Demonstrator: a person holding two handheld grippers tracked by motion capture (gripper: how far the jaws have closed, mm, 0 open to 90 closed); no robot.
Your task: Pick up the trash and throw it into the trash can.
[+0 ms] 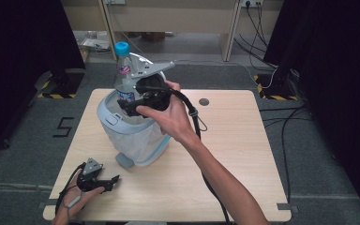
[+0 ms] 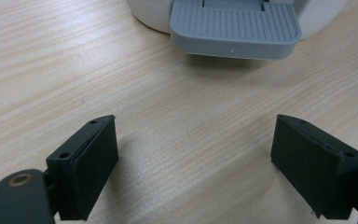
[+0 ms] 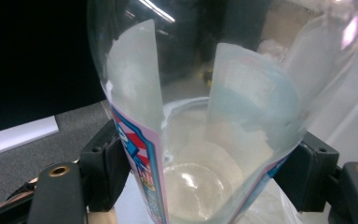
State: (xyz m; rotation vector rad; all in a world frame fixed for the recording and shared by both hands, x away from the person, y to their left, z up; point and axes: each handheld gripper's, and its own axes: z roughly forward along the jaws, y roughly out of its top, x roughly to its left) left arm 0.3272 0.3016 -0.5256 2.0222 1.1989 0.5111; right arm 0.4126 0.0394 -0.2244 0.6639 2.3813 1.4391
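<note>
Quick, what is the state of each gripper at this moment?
Left gripper: open, holding nothing, low over the table.
Right gripper: shut on the plastic bottle, above the open pedal bin.

A light wood table (image 1: 225, 154) with rounded corners stands on grey floor (image 1: 309, 140). A white pedal bin (image 1: 133, 136) with a plastic liner sits left of the table's centre, its grey pedal (image 1: 124, 161) facing the near edge. Right of the bin, beyond it, a small round hole (image 1: 204, 101) marks the tabletop. Near the front left corner, well apart from the bin, the left gripper (image 1: 114, 180) rests on the wood.
</note>
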